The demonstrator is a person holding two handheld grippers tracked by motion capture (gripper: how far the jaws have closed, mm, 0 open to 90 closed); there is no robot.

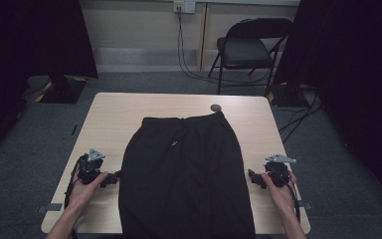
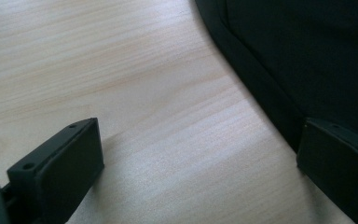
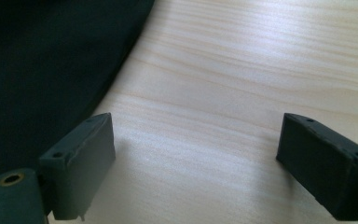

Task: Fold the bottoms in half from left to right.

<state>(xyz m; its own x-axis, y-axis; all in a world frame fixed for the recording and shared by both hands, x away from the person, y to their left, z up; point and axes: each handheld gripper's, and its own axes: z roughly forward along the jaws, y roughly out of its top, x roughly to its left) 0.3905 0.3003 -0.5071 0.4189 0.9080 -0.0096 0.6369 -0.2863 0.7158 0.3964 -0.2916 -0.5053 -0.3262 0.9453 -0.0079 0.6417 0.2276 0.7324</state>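
Left gripper (image 1: 113, 178), right gripper (image 1: 252, 175) — both open — flank one black garment (image 1: 186, 174).

A black garment (image 1: 186, 174) is spread flat on the table, its waistband at the far end with a drawstring showing, its lower part draped over the near edge. Its side hems are seen just beside the inner fingers (image 2: 340, 172) of both grippers, apart from the pads and between neither pair.
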